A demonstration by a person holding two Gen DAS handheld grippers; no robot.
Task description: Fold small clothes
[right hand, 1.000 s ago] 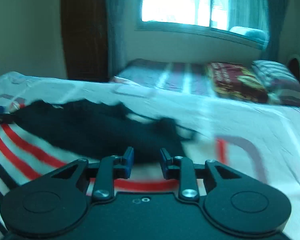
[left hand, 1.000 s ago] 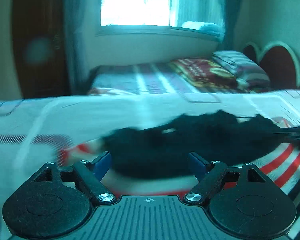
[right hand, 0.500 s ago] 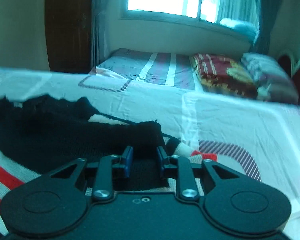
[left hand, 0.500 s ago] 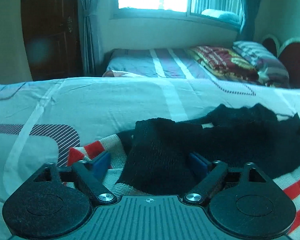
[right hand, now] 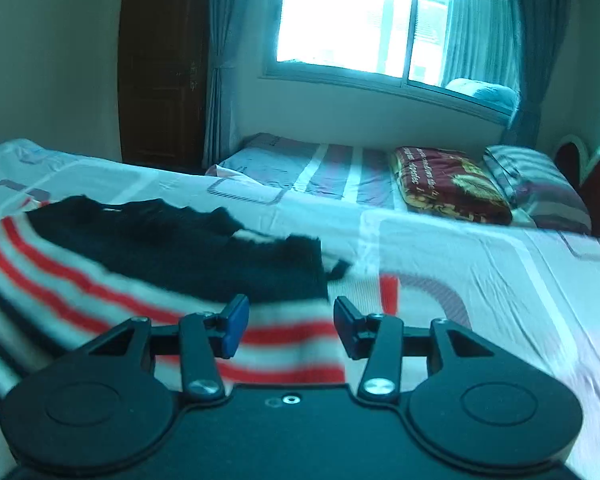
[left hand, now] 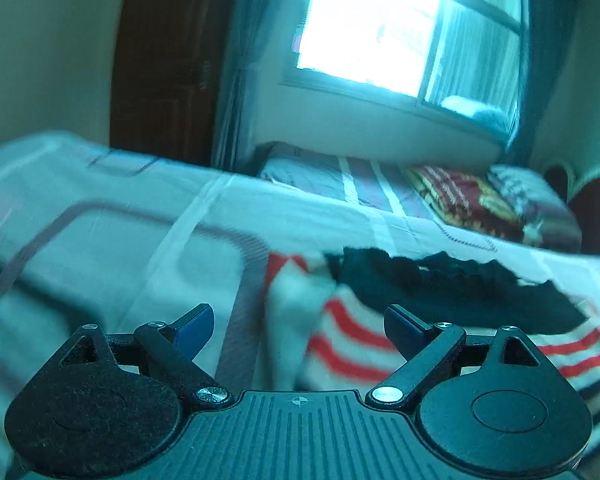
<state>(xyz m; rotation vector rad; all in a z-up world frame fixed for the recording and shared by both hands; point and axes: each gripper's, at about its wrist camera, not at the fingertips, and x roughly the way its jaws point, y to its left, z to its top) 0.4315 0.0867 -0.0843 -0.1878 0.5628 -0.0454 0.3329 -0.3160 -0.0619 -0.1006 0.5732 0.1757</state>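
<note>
My left gripper stands wide open with nothing between its blue pads; the striped edge of the garment lies just ahead of it and toward its right finger, not touched. My right gripper has its jaws opening at this moment; the striped hem sits in the gap between the fingers, and the pads do not appear to press on it, so I treat it as released. The task's thing is a small knitted sweater, black in the body with a white band carrying red stripes, lying spread on the bedsheet of the near bed. In the left view the sweater extends away to the right, with its left end, a white and red part, bunched up and blurred. In the right view the black panel lies over the striped band, its far edge ragged and uneven. I judge the knit to be soft, light and limp: it will sag and drag on the sheet, and any fold will hold only loosely. I would take hold at the two ends of the thick hem, pinching both layers, and keep both grippers level when lifting. Beyond lie a second bed, a red blanket and a window.
</note>
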